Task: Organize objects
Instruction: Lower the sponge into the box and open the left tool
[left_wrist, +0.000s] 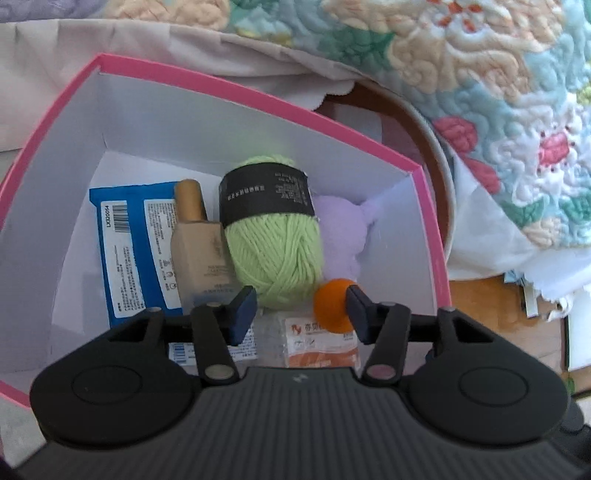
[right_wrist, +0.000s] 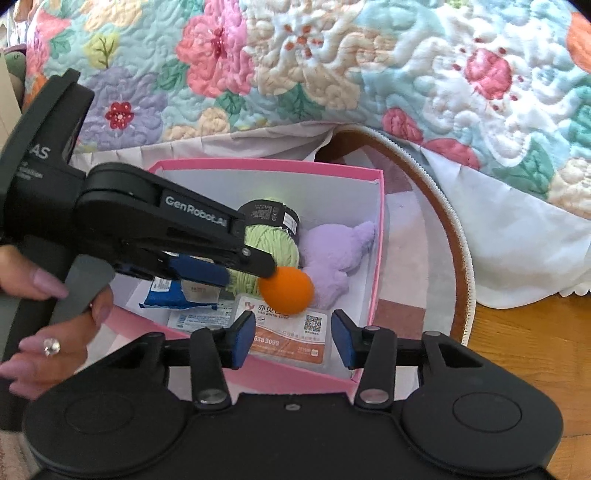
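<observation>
A pink box (left_wrist: 258, 92) with white inner walls holds a green yarn ball (left_wrist: 275, 254), a purple plush toy (left_wrist: 341, 236), a blue packet (left_wrist: 129, 254), a beige bottle (left_wrist: 201, 251) and an orange-and-white sachet (left_wrist: 321, 343). My left gripper (left_wrist: 301, 310) hangs open inside the box. An orange ball (left_wrist: 332, 310) sits between its fingers against the right pad, with a wide gap to the left pad. In the right wrist view, the left gripper (right_wrist: 255, 273) reaches in from the left, the orange ball (right_wrist: 286, 291) at its tip. My right gripper (right_wrist: 291, 341) is open and empty over the near wall of the box (right_wrist: 380, 240).
A floral quilt (right_wrist: 332, 74) hangs behind the box, with a white cloth (right_wrist: 517, 240) below it. The box stands on a round mat (right_wrist: 424, 277) with a brown border. Wooden floor (right_wrist: 535, 332) shows at right. A person's hand (right_wrist: 55, 332) holds the left gripper's handle.
</observation>
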